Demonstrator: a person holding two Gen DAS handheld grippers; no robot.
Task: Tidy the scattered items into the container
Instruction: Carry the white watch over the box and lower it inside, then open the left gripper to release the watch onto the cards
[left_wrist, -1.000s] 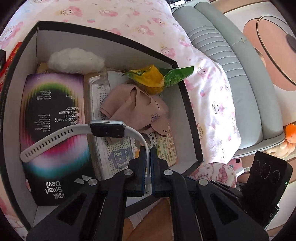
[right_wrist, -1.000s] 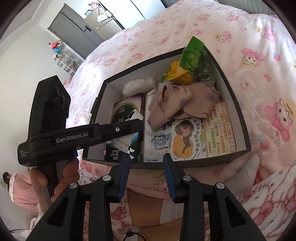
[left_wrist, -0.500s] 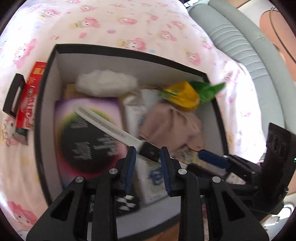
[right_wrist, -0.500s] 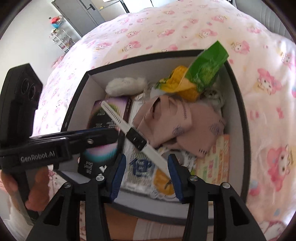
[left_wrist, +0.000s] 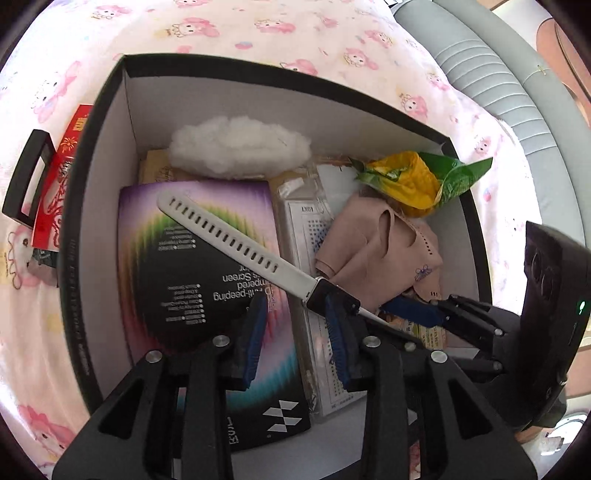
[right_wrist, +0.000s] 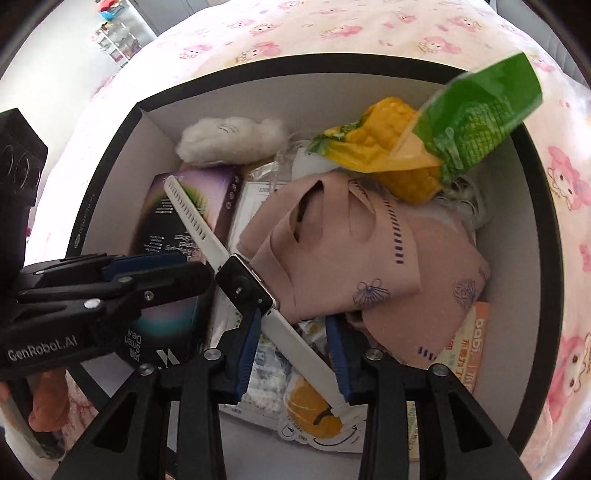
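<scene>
Left wrist view: your left hand-held gripper (left_wrist: 295, 336) has just been opening and stands released; the watch (left_wrist: 314, 291) lies across the box (left_wrist: 110, 129) contents.
Right wrist view: your right hand-held gripper (right_wrist: 291, 354) has just been closing, jaws apart around the strap, not pinching; judge it light, floppy-strapped; take the stiff case.

light: bright, even daylight | glare: pink-print bedding (left_wrist: 258, 33) washes out near white at the upper rims | shadows: soft, under the gripper arms inside the box (right_wrist: 532, 206) | focus: box contents sharp, slight motion blur at frame edges | distortion: strong fisheye bowing, dark corner vignette
</scene>
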